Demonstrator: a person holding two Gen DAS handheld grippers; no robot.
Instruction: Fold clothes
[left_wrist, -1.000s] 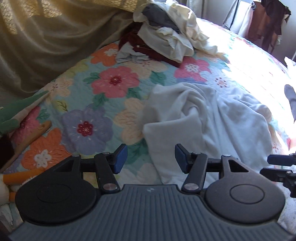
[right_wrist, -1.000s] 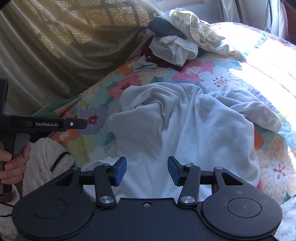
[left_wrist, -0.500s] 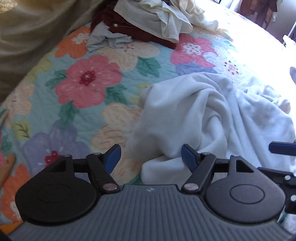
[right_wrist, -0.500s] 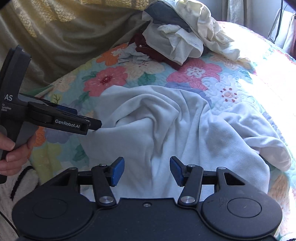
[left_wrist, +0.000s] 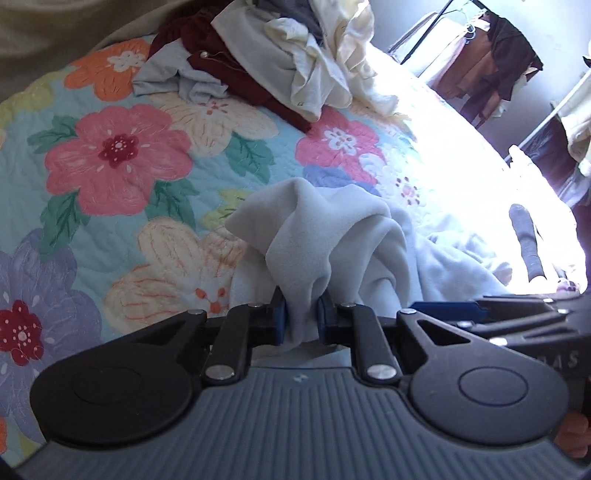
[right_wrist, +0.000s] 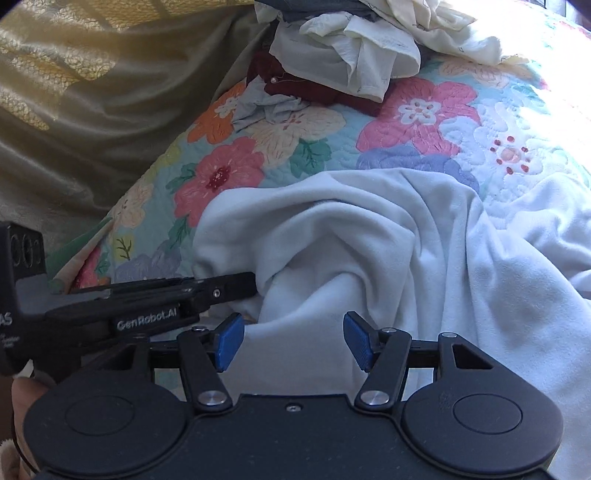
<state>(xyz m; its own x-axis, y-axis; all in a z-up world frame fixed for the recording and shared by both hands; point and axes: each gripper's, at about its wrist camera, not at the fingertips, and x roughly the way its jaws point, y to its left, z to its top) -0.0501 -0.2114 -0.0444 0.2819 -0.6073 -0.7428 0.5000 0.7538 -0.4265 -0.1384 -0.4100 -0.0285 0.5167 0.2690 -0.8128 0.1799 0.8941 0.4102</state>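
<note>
A white garment (left_wrist: 332, 236) lies crumpled on the floral quilt (left_wrist: 118, 162). My left gripper (left_wrist: 300, 317) is shut on a bunched fold of its near left edge. In the right wrist view the same garment (right_wrist: 369, 251) spreads ahead, and the left gripper (right_wrist: 236, 284) bites its left edge from the side. My right gripper (right_wrist: 293, 341) is open, its blue pads (right_wrist: 229, 341) just above the garment's near part, holding nothing. Its tip also shows in the left wrist view (left_wrist: 447, 307).
A pile of unfolded clothes (left_wrist: 288, 62), white, maroon and grey, sits at the far end of the bed; it also shows in the right wrist view (right_wrist: 351, 48). A beige curtain (right_wrist: 92, 110) hangs on the left. A clothes rack (left_wrist: 491, 70) stands beyond the bed.
My left gripper moved forward and shut on the white garment's edge, bunching it up. My right gripper moved closer over the garment and stayed open.
</note>
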